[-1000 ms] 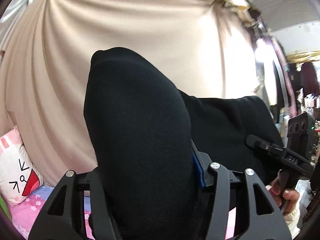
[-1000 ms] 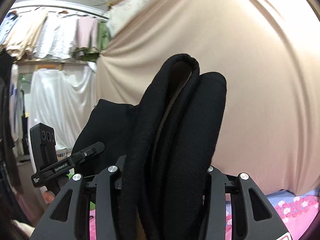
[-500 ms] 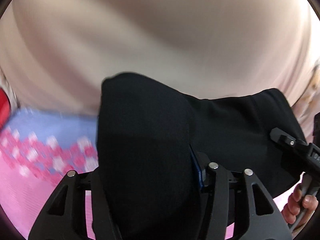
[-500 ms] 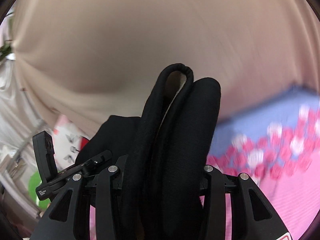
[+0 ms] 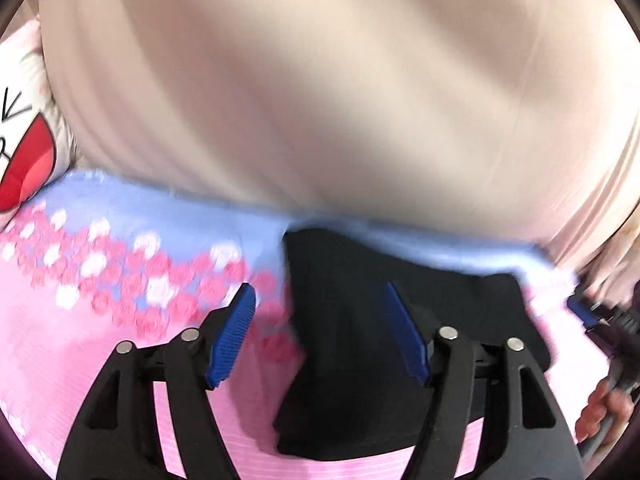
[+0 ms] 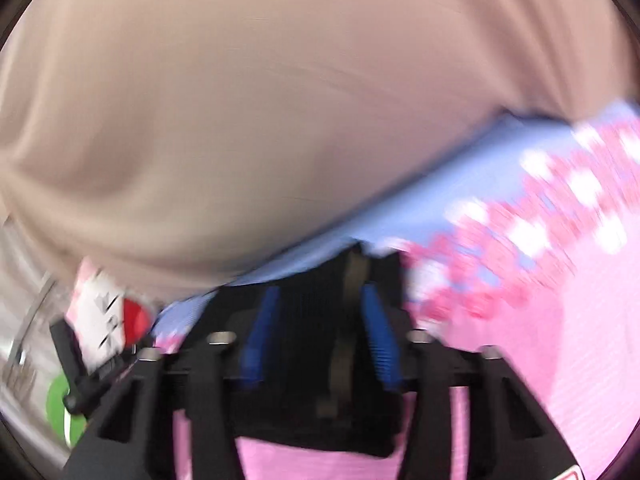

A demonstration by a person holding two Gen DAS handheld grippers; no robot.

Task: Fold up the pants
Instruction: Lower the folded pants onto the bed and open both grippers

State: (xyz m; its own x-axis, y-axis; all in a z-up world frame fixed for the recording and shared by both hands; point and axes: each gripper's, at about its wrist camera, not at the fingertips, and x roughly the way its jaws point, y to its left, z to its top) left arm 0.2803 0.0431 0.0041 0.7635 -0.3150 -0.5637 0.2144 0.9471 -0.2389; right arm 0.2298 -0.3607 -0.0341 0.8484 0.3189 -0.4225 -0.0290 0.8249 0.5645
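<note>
a: left hand-held gripper [image 5: 320, 332]?

b: jaws wide apart and they have just been opening. the black pants [image 5: 400, 360] lie between the blue ribbed pads [image 5: 234, 336], but the left-side pad stands clear of the cloth with pink bedspread showing in the gap. it grips nothing.

a: and the right hand-held gripper [image 6: 320, 332]?

b: narrower, and its jaws have just been closing. a thick fold of the pants [image 6: 316, 400] sits between its blue pads [image 6: 376, 340], and a paler lining shows along the fold's edge. the picture is smeared, so whether the pads press the cloth or merely flank it, i cannot tell.

a: where do the pants end?

b: in the left wrist view their left edge runs straight up between the pads, and the far edge stops at the pale blue band of the bedspread [image 5: 100, 320]. they lie flat on the bed (dark, soft, matte knit).

a: room around them?

b: open bedspread to the left, pink and finely striped, with a border of pink and white flowers. behind it hangs a beige curtain [image 5: 320, 80] in long soft folds. a cartoon pillow [image 5: 24, 152] sits at the far left edge. at the far right, fingers [image 5: 600, 408] wrap the other gripper's handle.
</note>
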